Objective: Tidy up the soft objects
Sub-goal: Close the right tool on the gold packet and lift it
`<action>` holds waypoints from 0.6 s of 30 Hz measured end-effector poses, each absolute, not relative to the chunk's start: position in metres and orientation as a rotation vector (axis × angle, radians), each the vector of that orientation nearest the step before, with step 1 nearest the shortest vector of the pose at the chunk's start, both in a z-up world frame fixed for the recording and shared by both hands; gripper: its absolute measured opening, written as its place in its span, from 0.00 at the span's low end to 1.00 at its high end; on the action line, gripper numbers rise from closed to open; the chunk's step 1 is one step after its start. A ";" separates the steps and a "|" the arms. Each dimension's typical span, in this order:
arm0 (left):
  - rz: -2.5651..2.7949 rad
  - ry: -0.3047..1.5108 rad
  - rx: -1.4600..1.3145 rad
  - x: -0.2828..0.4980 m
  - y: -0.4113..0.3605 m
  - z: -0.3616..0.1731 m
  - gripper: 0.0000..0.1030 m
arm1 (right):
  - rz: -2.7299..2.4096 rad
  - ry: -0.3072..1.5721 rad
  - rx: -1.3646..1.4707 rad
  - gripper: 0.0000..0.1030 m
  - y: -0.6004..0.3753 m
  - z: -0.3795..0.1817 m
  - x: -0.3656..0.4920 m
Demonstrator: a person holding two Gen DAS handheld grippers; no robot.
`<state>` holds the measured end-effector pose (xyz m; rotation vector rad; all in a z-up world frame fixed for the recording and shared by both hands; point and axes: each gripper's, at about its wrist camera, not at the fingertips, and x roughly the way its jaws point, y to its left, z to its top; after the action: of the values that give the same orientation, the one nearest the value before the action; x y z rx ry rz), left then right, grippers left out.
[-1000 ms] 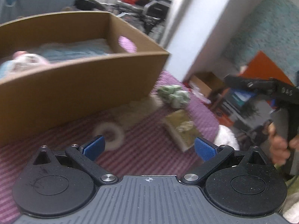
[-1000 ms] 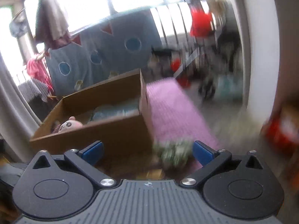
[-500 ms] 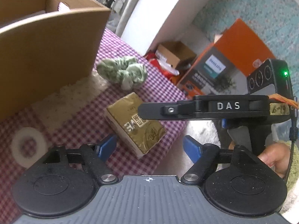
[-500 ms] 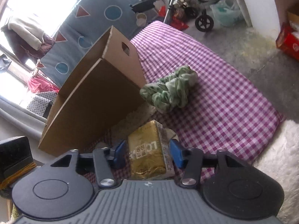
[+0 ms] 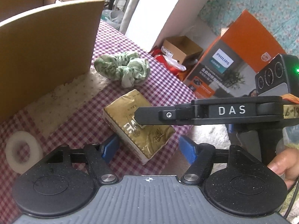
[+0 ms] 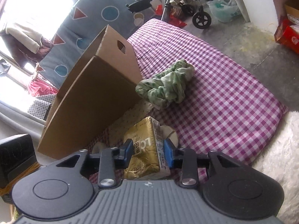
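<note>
A gold soft tissue pack [image 5: 138,128] lies on the purple checked cloth [image 5: 119,43]. My right gripper [image 6: 148,150] is shut on the pack [image 6: 143,149], its blue pads pressing both sides. The right gripper also shows from the side in the left wrist view [image 5: 205,112], reaching over the pack. My left gripper [image 5: 149,150] is open and empty, its pads either side of the pack's near corner without touching. A green patterned fabric bundle [image 5: 123,68] lies beyond, also seen in the right wrist view [image 6: 165,85]. A brown cardboard box [image 5: 43,43] stands to the left [image 6: 97,100].
A white ring [image 5: 22,151] lies on the cloth at left. An orange Philips box [image 5: 235,59] and a small open carton [image 5: 181,46] stand off the cloth at right. A white fluffy rug [image 6: 280,149] borders the cloth. A wheelchair [image 6: 188,3] stands behind.
My right gripper has come down and closed on the gold tissue pack. My left gripper has swung from the cardboard box toward the pack and lowered close to it.
</note>
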<state>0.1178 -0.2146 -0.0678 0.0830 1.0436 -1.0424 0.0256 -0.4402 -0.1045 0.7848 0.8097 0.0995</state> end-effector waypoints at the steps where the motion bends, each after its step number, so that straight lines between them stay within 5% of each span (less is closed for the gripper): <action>1: -1.041 1.036 0.079 0.117 -0.213 -0.065 0.69 | 0.103 0.805 0.780 0.38 -0.438 -0.100 0.024; 18: -0.855 0.679 -0.074 0.133 -0.107 0.071 0.70 | 0.394 0.582 0.524 0.38 -0.351 0.047 0.080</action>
<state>0.1332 -0.1074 0.0709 -0.0736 0.6792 -0.8551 0.0799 -0.3506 0.0473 0.5244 0.5824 0.3943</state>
